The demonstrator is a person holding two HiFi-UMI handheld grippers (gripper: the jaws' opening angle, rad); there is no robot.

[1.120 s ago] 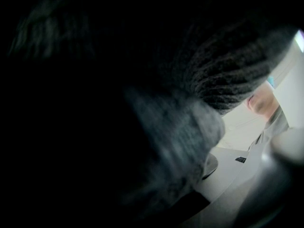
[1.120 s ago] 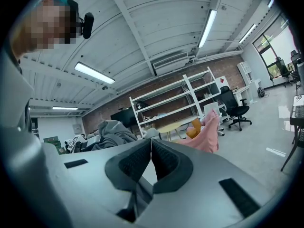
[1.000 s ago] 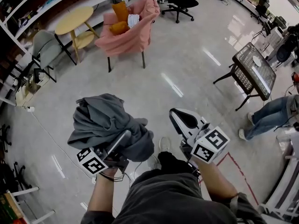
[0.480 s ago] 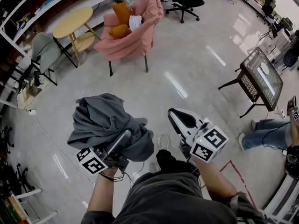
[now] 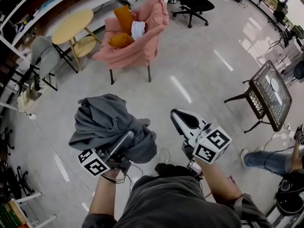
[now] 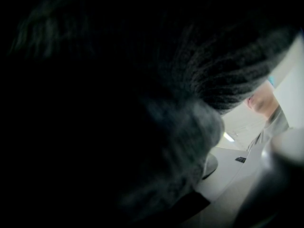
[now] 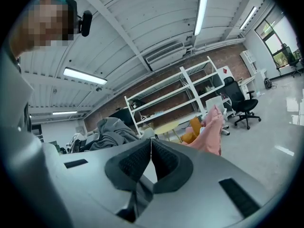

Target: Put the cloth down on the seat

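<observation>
A bundled grey cloth [image 5: 110,125] hangs in front of me, and my left gripper [image 5: 125,142] is shut on it, its jaws buried in the folds. In the left gripper view the cloth [image 6: 142,103] fills nearly everything, dark and close. My right gripper [image 5: 183,120] is held up beside it, shut with nothing between its pads [image 7: 151,151]. The seat [image 5: 135,46] is an armchair under a pink cover, with orange cushions and a white item on it, several steps ahead across the floor. The right gripper view also shows the seat [image 7: 210,131] and the cloth [image 7: 111,129].
A round wooden table [image 5: 72,26] and a grey chair [image 5: 45,49] stand left of the seat. A black office chair [image 5: 197,4] is behind it. A black mesh side table [image 5: 268,94] and a person's leg [image 5: 263,158] are at the right. White shelves [image 7: 175,96] line the wall.
The seat and the side table have shifted down in the head view as I move forward. The person at the right has slid toward the lower right edge. Both grippers hold as before.
</observation>
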